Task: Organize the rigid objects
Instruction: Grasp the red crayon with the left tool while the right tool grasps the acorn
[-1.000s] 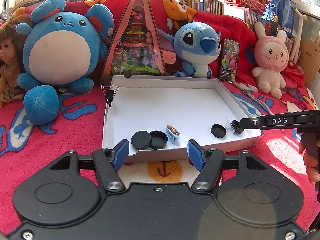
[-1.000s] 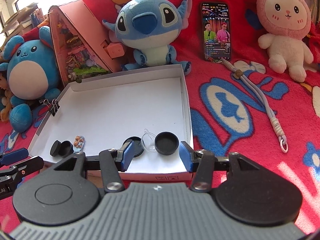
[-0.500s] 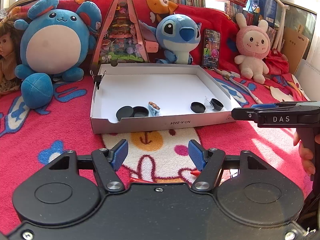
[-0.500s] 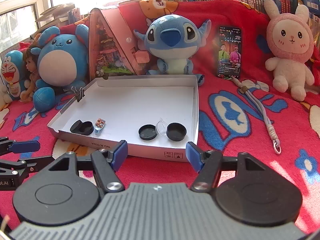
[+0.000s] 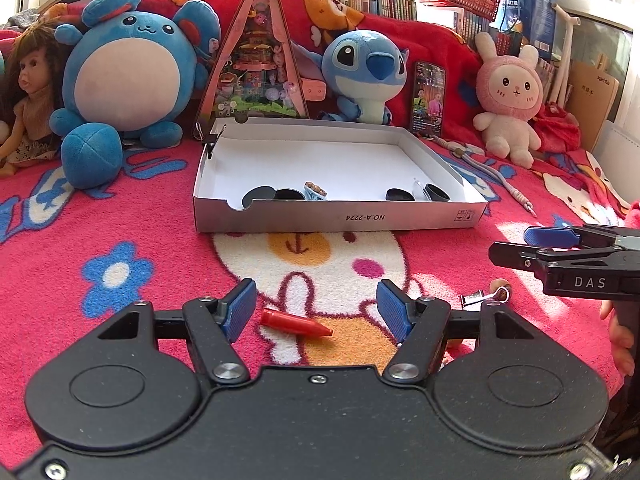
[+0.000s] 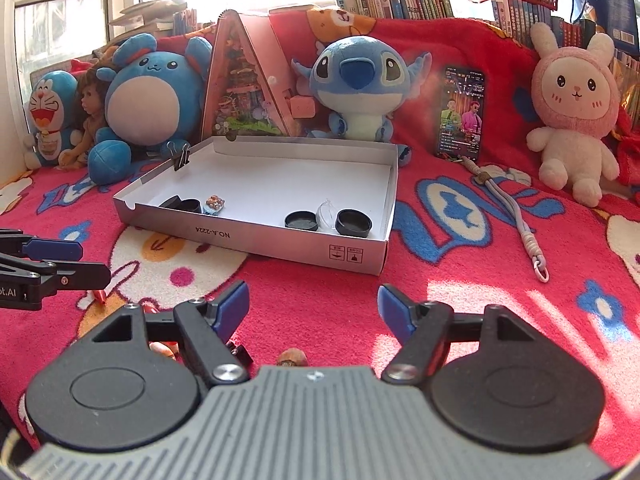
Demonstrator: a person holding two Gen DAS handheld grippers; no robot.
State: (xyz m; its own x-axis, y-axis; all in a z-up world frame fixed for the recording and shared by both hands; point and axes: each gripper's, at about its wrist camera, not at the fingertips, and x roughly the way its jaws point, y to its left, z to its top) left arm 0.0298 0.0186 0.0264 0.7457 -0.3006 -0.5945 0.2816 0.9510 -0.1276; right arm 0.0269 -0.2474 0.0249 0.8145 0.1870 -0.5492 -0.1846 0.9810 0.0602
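A shallow white cardboard box (image 5: pixel 420 218), printed "NO.A-2224" upside down on its front wall beside small handling symbols, sits on a red cartoon-print blanket (image 5: pixel 120 216). Inside, along the near wall: two black round lids (image 5: pixel 258 194) at left w/ a small blue trinket (image 5: pixel 314 191), and at right a black lid, a clear plastic piece (image 6: pixel 329 213) and a black cap (image 6: pixel 353 222). The left gripper (image 5: pixel 316 312) hangs w/ jaws apart over a red crayon-like stick (image 5: pixel 296 323) lying on the blanket, not touching it. The right gripper (image 6: pixel 312 304), marked "DAS" on its side, has jaws opening w/ nothing between them; a nail clipper (image 5: pixel 476 300) w/ a bead charm lies nearby. Behind the box: a blue round plush (image 5: pixel 132 68), a Stitch plush (image 5: pixel 366 72), a lit phone (image 5: pixel 429 98) and a pink bunny plush (image 5: pixel 510 108).
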